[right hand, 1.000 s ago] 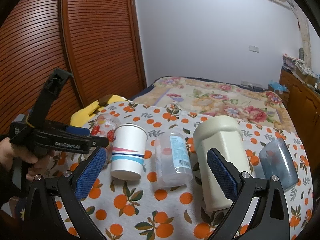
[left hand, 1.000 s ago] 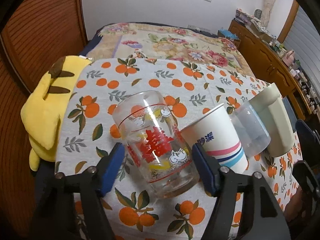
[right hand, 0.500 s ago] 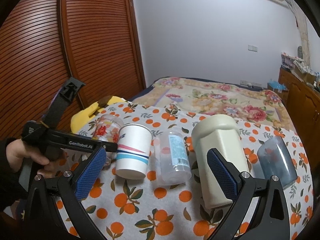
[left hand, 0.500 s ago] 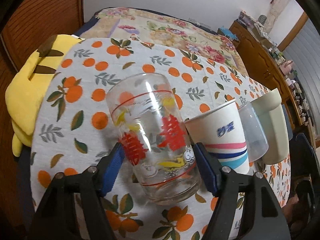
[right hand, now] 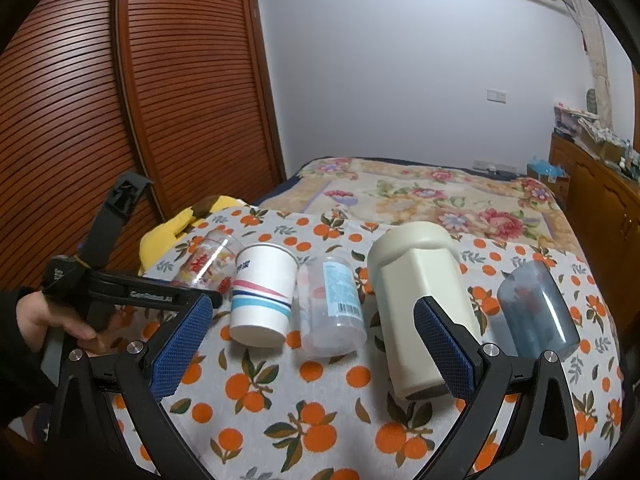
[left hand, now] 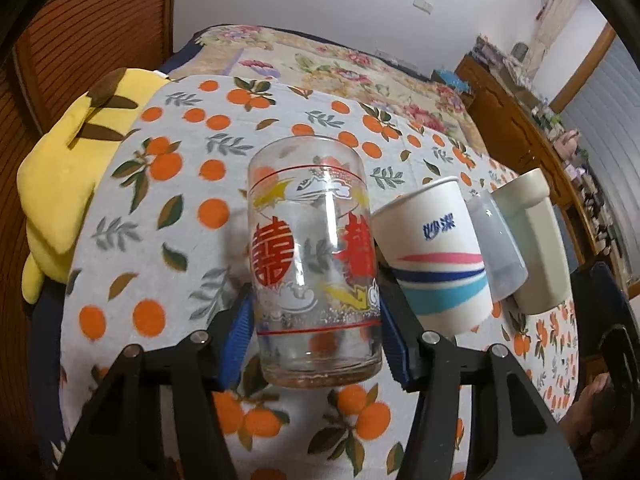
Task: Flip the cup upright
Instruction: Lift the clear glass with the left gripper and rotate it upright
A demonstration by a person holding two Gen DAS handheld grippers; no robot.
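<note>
Sitting between the blue pads of the left gripper (left hand: pixel 316 332), the glass cup (left hand: pixel 314 260) is squeezed tight; the right gripper (right hand: pixel 312 344) gapes wide.

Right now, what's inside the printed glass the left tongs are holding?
The printed glass looks empty: the orange-patterned tablecloth shows through its clear wall. The red and yellow prints hide parts of the inside, and the left tongs cover its lower sides.
</note>
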